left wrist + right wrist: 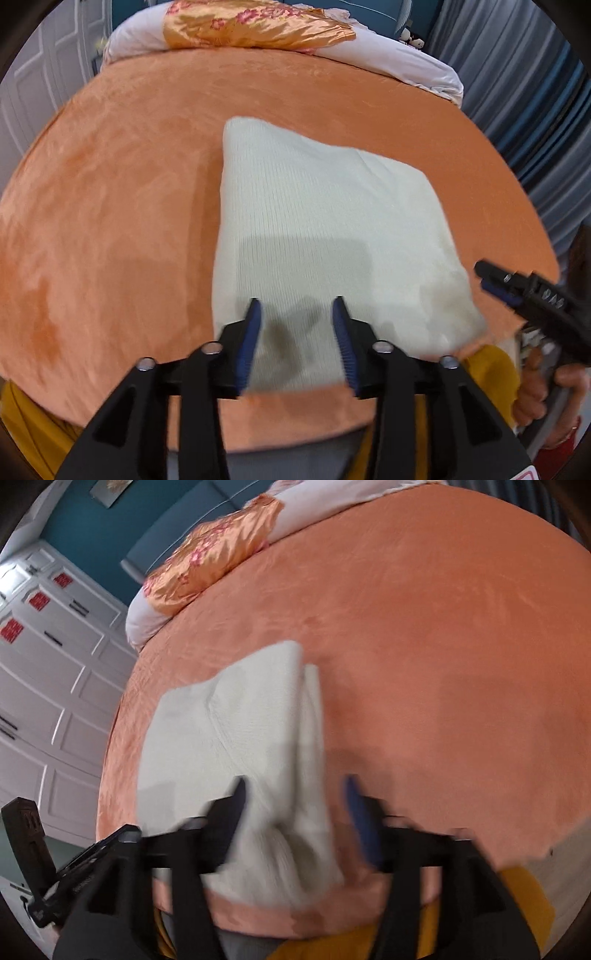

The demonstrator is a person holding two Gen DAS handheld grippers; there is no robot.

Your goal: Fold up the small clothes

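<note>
Left wrist view: left gripper (297,312), jaws spread wide, empty, poised over the near edge of the cloth (321,221). Right gripper (295,794), seen from its own camera: jaws likewise wide apart, nothing held, straddling the cloth's near right corner, where the fabric is bunched. Picture blurred; contact with the cloth cannot be told. Cloth: cream knit, already folded into a rough rectangle, lying on the orange bed (110,221) near its front edge. Pillow (258,26): at the bed's far end, well apart from the cloth. Step, as judged: between folds. Next move likely calls for pinching both near corners and carrying them to the far edge.
</note>
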